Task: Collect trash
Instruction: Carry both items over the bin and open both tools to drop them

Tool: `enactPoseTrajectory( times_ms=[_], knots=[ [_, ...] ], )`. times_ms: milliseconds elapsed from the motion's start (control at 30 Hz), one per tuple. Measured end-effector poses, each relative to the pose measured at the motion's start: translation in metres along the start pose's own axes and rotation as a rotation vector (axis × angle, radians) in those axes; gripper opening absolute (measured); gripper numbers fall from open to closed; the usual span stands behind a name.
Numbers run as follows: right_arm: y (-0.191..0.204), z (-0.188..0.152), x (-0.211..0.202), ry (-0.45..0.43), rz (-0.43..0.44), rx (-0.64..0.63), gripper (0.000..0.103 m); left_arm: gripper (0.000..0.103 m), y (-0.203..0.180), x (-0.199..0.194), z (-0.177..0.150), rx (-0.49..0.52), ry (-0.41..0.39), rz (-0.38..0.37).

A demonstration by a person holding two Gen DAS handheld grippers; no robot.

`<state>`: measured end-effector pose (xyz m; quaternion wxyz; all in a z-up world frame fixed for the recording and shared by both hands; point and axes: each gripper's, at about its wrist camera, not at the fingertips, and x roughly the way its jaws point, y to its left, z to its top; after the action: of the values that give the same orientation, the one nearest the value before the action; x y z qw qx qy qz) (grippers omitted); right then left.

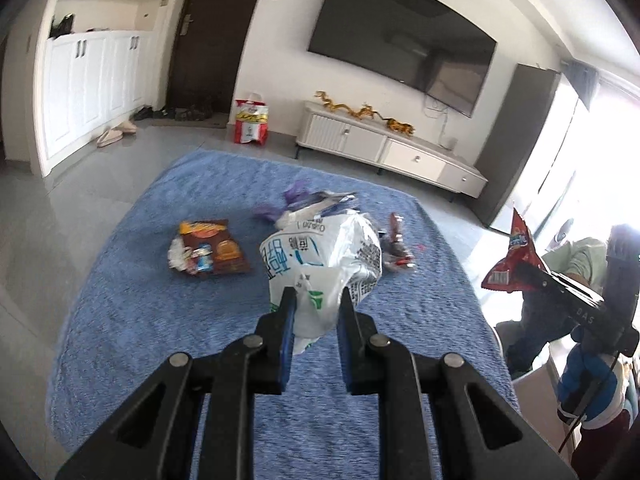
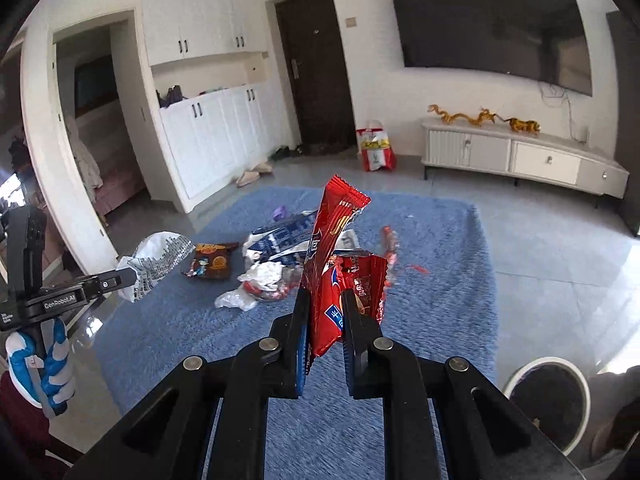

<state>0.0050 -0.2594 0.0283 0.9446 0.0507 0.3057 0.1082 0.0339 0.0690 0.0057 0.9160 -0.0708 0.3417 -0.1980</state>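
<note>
My left gripper [image 1: 318, 294] is shut on a crumpled white plastic bag [image 1: 324, 256] with blue and green print, lifted above the blue rug [image 1: 160, 320]. The same bag [image 2: 160, 258] and left gripper [image 2: 124, 278] show at the left of the right wrist view. My right gripper [image 2: 326, 300] is shut on a red snack wrapper [image 2: 336, 248] that stands up between its fingers; the wrapper [image 1: 516, 256] also shows at the right of the left wrist view. More trash lies on the rug: a brown snack packet [image 1: 212, 248], purple scraps [image 1: 296, 194], small red wrappers [image 1: 398, 240], a blue-white packet [image 2: 280, 240].
A white-rimmed dark bin [image 2: 548, 400] stands off the rug at lower right. A white TV cabinet [image 2: 520, 156] with gold figurines lines the far wall under a wall TV [image 2: 492, 24]. A red-white bag [image 2: 374, 146] and slippers [image 2: 252, 174] sit near the dark door. A gloved hand [image 2: 44, 364] holds the left gripper.
</note>
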Motion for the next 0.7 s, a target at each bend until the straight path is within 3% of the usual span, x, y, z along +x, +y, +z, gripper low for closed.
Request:
enactPoseTrajectory(
  times_ms=[200,367,567,700],
  knots=[
    [-0.042,-0.012,-0.026,-0.017,-0.099,0.041,0.014,0.018,-0.055,0.021,0.009,0.092,0.036,-0.061],
    [-0.098,-0.029,-0.048,-0.015,-0.232,0.085,0.014,0.018,-0.119,0.057,0.014,0.194,0.094,-0.133],
    [-0.165,-0.05,-0.063,0.019,-0.382,0.127,0.015,0.018,-0.211,0.118,0.011,0.319,0.196,-0.225],
    [-0.203,-0.063,-0.058,0.063,-0.435,0.164,0.015,0.018,-0.275,0.167,0.003,0.361,0.286,-0.288]
  ],
)
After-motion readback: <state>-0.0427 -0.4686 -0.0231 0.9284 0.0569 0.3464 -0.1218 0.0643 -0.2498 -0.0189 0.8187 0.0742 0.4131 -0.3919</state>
